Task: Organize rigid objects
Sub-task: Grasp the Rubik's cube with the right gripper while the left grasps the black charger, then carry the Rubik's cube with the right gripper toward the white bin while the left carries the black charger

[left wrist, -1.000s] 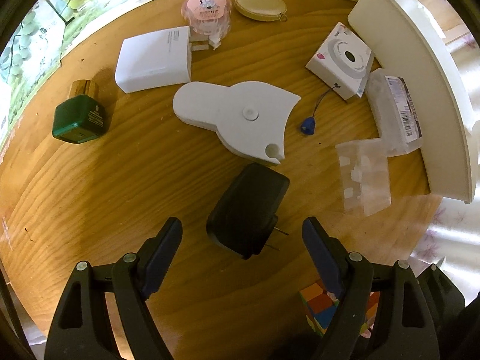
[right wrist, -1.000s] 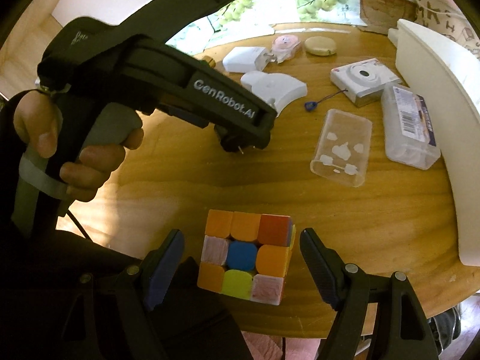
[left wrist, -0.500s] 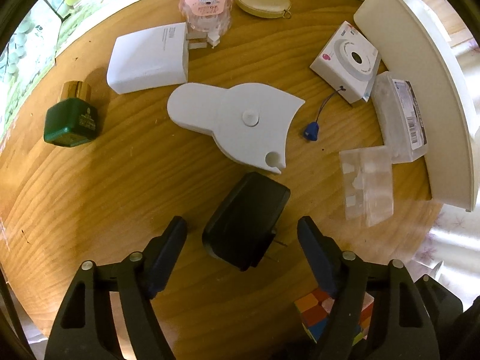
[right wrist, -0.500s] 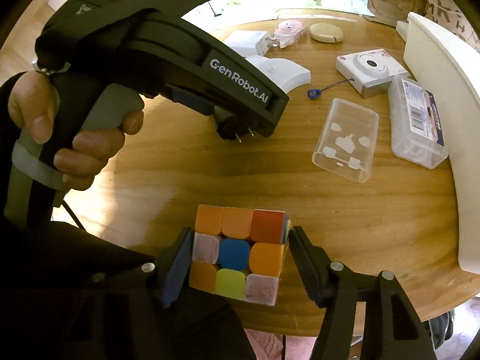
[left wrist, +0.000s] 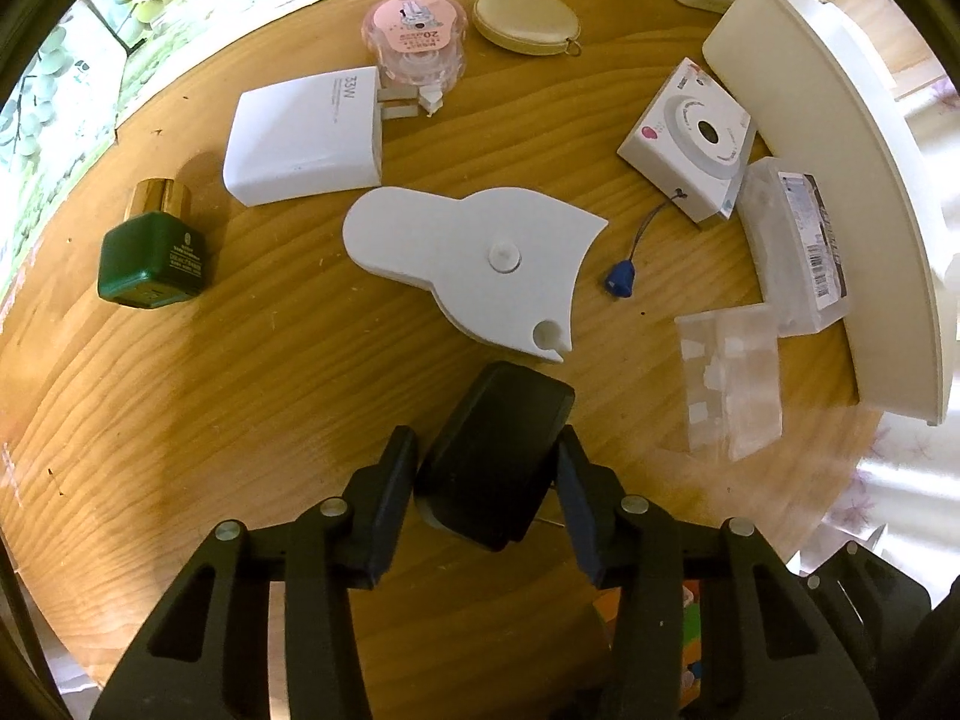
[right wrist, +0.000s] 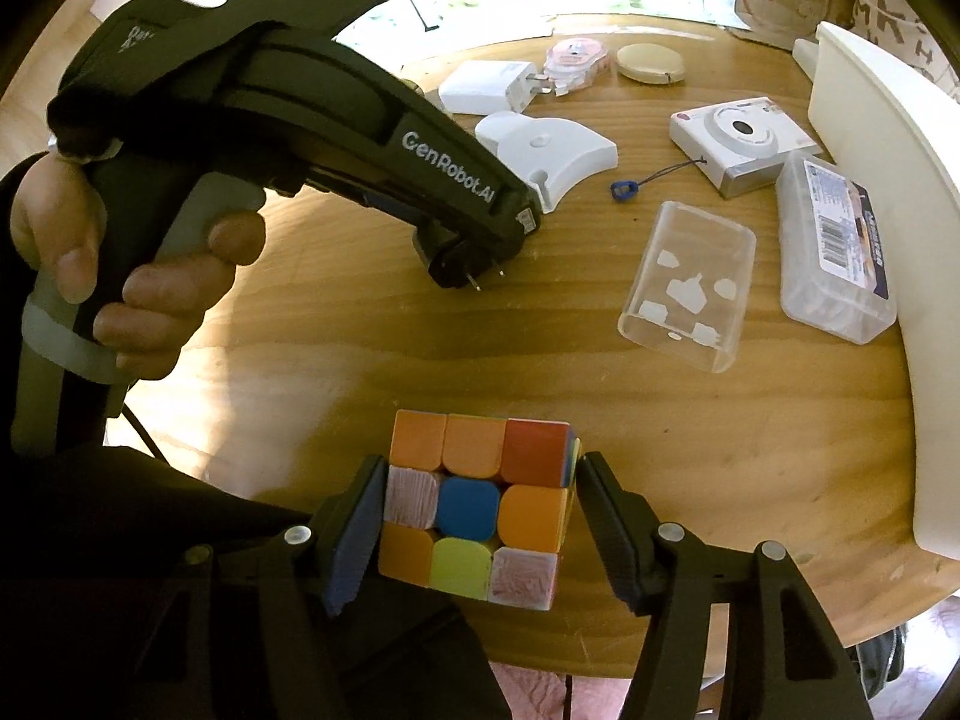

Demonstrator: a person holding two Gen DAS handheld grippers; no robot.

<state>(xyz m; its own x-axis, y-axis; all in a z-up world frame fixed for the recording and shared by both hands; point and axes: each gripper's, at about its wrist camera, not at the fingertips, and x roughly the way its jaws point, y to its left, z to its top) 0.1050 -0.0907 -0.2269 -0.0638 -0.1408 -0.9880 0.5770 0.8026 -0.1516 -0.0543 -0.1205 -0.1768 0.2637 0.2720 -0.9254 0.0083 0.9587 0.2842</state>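
My left gripper (left wrist: 486, 480) is shut on a black plug adapter (left wrist: 495, 450), its two pins pointing back toward me; in the right wrist view the adapter (right wrist: 462, 261) hangs under the left gripper just above the round wooden table (right wrist: 360, 324). My right gripper (right wrist: 477, 510) is shut on a multicoloured puzzle cube (right wrist: 474, 504) at the table's near edge. A curved white tray (left wrist: 840, 192) stands along the right side.
On the table lie a white charger (left wrist: 306, 138), a green bottle (left wrist: 153, 252), a flat white holder (left wrist: 480, 264), a pink tape dispenser (left wrist: 414, 36), a beige round case (left wrist: 525, 21), a white toy camera (left wrist: 690, 138) and two clear plastic boxes (left wrist: 729, 384).
Both grippers have closed: the left onto the black adapter, the right onto the cube. The left gripper moved forward around the adapter.
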